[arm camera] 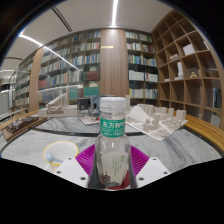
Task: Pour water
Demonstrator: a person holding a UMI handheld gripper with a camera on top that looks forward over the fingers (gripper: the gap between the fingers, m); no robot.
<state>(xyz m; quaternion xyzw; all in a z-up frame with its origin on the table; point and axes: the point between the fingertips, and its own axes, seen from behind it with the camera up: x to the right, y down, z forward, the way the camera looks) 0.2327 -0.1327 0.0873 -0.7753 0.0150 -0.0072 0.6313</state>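
Clear bottle [112, 135] held upright in the gripper [112, 160].
White cap, green label; both pink-padded fingers [87, 156] clamp its lower body. A white cup [60, 152] stands just left on the marble table [185, 150], bookshelves [75, 65] well beyond.

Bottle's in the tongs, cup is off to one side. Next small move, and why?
Probably carry the bottle sideways toward the cup, keeping it upright for now. The tongs look shut on the bottle, which stands vertical with its white cap apparently on. The cup sits on the table to the side of the fingers, not below the bottle's mouth, so tilting here would miss it.
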